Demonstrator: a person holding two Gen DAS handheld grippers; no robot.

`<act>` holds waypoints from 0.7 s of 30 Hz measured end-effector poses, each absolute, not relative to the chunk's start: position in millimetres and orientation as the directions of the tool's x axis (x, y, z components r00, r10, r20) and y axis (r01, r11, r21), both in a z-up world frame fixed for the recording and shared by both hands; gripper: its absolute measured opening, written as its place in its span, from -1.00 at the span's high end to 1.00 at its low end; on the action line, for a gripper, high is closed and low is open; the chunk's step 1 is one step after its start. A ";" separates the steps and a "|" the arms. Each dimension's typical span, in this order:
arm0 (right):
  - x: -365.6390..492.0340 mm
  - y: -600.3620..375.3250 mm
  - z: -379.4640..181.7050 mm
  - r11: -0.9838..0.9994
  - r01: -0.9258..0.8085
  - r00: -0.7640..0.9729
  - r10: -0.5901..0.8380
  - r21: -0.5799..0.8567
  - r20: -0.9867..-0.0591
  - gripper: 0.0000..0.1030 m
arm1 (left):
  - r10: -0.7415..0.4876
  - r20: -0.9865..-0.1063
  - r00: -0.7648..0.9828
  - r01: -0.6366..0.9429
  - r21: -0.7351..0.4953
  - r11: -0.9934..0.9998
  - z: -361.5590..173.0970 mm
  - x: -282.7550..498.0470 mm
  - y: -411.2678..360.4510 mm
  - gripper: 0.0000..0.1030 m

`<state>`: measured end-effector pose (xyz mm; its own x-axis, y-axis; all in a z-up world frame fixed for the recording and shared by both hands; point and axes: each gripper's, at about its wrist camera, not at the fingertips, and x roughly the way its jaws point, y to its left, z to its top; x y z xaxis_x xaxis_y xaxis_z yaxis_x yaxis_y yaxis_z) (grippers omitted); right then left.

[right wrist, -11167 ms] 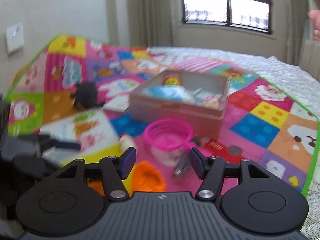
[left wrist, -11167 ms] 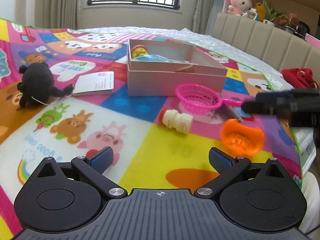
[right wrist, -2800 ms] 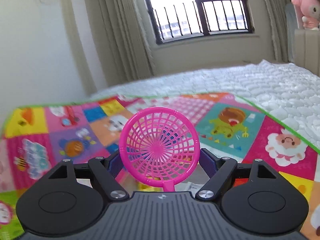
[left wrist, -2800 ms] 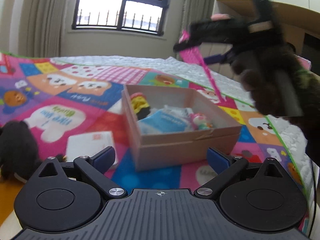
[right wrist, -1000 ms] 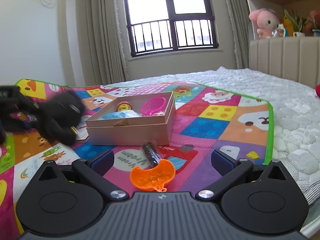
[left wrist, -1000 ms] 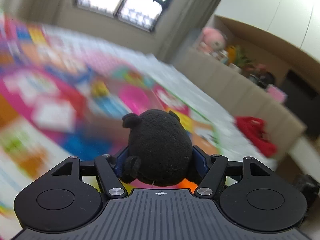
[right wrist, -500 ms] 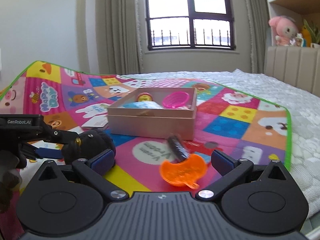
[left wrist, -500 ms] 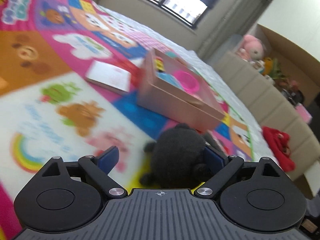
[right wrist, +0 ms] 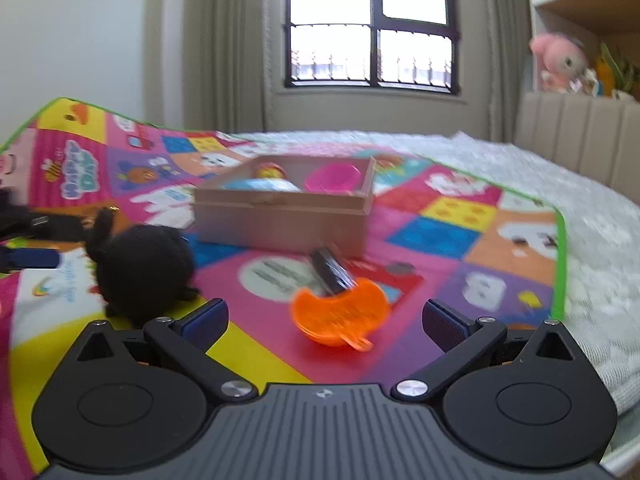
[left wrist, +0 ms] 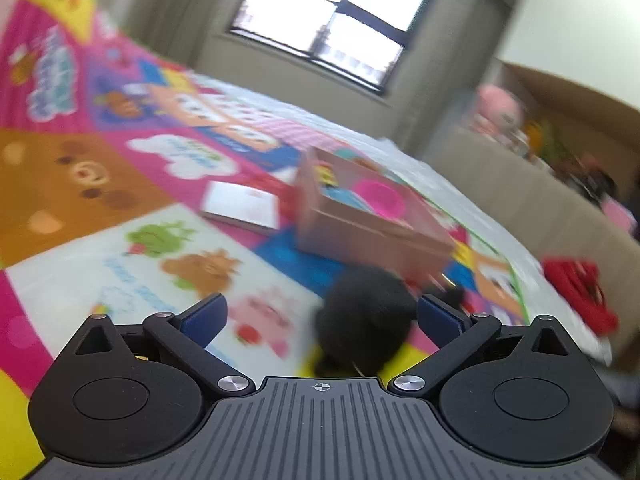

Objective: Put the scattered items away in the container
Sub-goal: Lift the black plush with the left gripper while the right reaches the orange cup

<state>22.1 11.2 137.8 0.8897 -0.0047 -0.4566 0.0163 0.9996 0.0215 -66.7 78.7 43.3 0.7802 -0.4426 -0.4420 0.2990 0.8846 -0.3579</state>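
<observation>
While daylight fills the window (right wrist: 372, 24), a cartoon play mat (right wrist: 448, 216) covers the bed (right wrist: 560, 168). Both tongs, left (left wrist: 320, 316) and right (right wrist: 324, 316), gape released. A second ago the left gripped the black plush (right wrist: 140, 268); it now lies on the mat (box (right wrist: 280, 216) at one o'clock).

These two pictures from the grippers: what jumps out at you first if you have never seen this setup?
The loud patchwork cartoon play mat covering the bed grabs the eye first. On it stands an open pinkish cardboard box holding a bright pink plastic strainer. In front of the box, on the mat, lie a fuzzy black plush toy to the left and a glossy orange plastic piece, between the open right gripper's fingers in this view.
</observation>
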 end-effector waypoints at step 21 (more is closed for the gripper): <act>27.5 7.6 105.4 0.994 0.078 0.852 -0.028 0.075 -0.524 -1.00 | -0.309 -0.579 0.754 0.491 0.185 0.851 27.8 -28.7 1.3 -1.00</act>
<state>27.5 7.6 105.4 0.8515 -0.0278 -0.5235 0.0784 0.9941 0.0746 -28.7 1.3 27.8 0.7545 -0.3087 -0.5792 0.4907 0.8514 0.1854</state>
